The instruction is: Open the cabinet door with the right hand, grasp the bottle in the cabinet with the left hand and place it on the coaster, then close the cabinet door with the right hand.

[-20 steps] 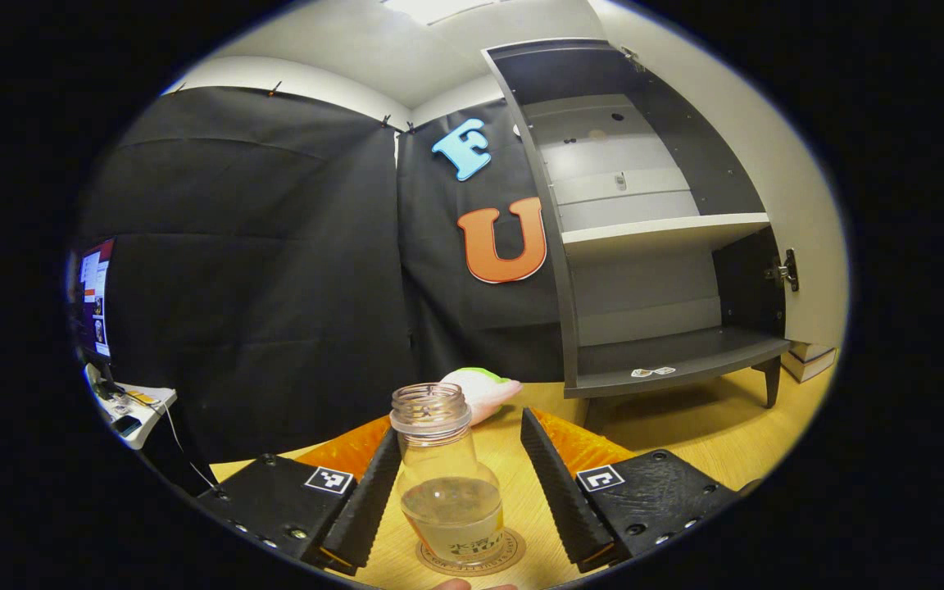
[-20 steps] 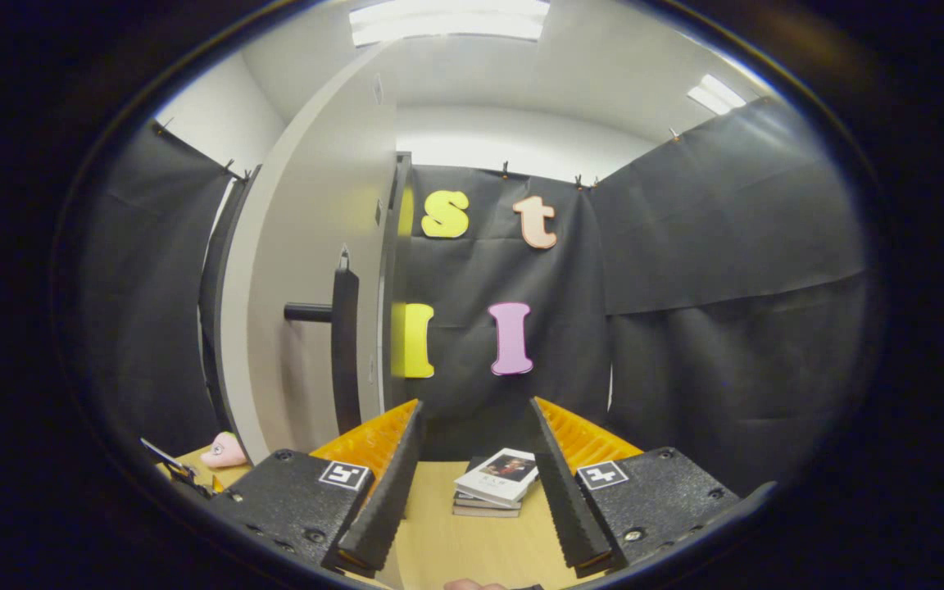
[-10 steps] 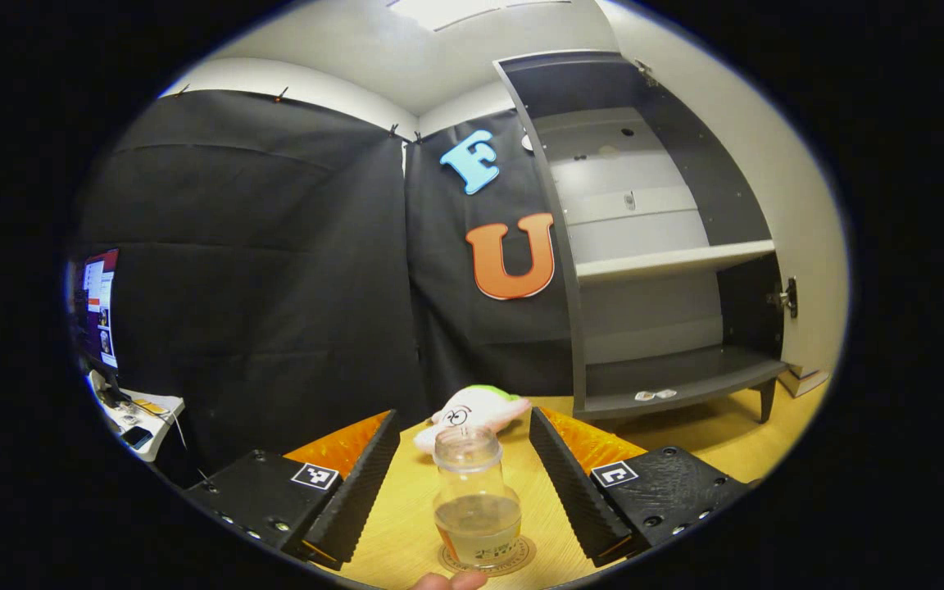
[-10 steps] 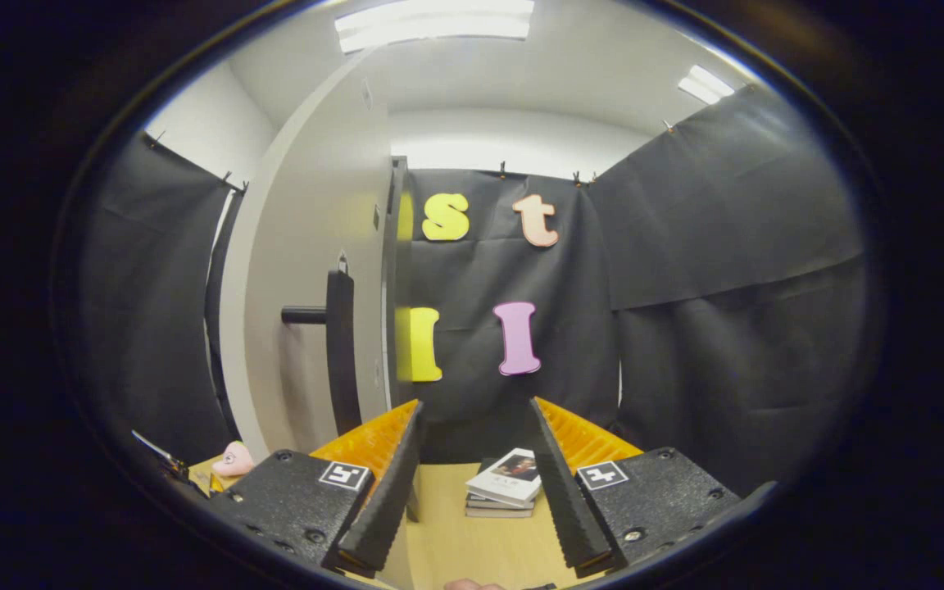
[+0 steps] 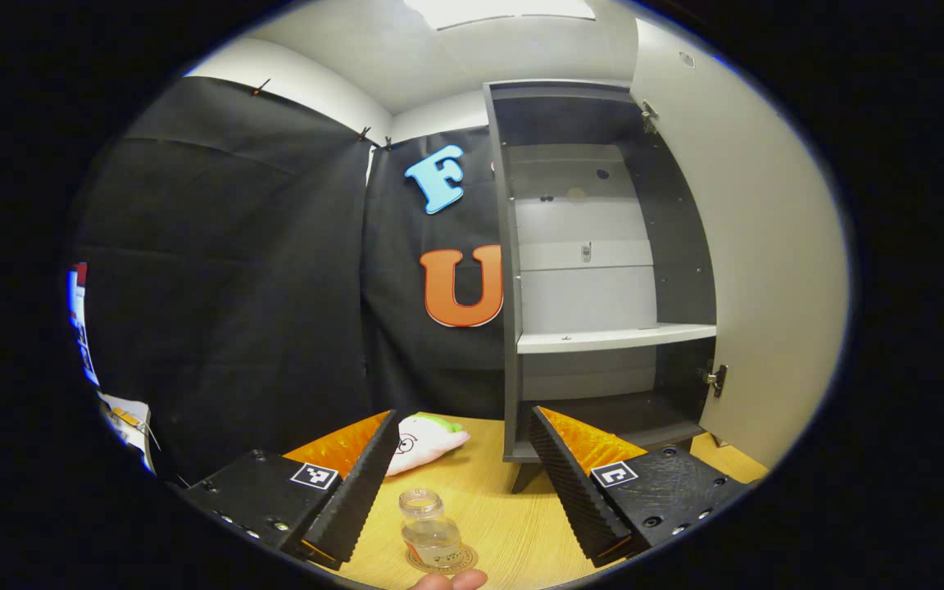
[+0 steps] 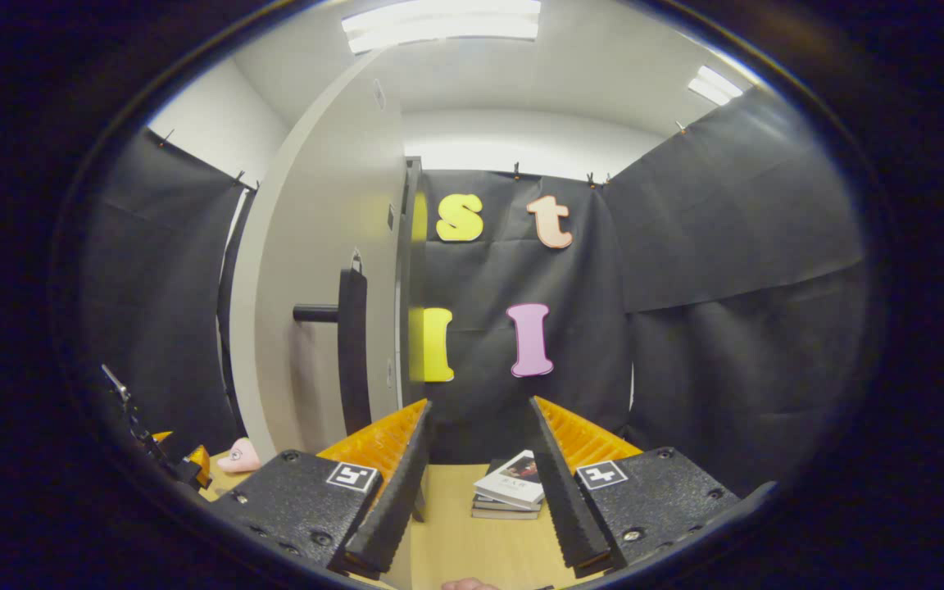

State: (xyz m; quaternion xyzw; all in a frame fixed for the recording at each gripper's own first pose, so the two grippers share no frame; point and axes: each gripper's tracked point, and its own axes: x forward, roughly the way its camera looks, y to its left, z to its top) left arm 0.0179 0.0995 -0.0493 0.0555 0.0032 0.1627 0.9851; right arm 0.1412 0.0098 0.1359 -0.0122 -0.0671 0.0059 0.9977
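A plush toy [image 5: 423,433] lies on the wooden table [image 5: 513,524], left of the open cabinet [image 5: 595,270]. The bottle [image 5: 431,533] stands on the coaster [image 5: 465,561], untouched between the left gripper's [image 5: 460,500] spread jaws. The right gripper [image 6: 480,492] also gapes, books [image 6: 509,492] beyond it.

In the left gripper view, the left gripper [image 5: 456,483] has two black textured housing blocks at 7 and 5 o'clock, each with a small square black-and-white marker and round screw heads along its edge. Long ridged jaws rise from them, backed by ribbed panels. The right gripper [image 6: 480,483], in the right gripper view, has the same build: black blocks, markers, screws, ridged jaws.
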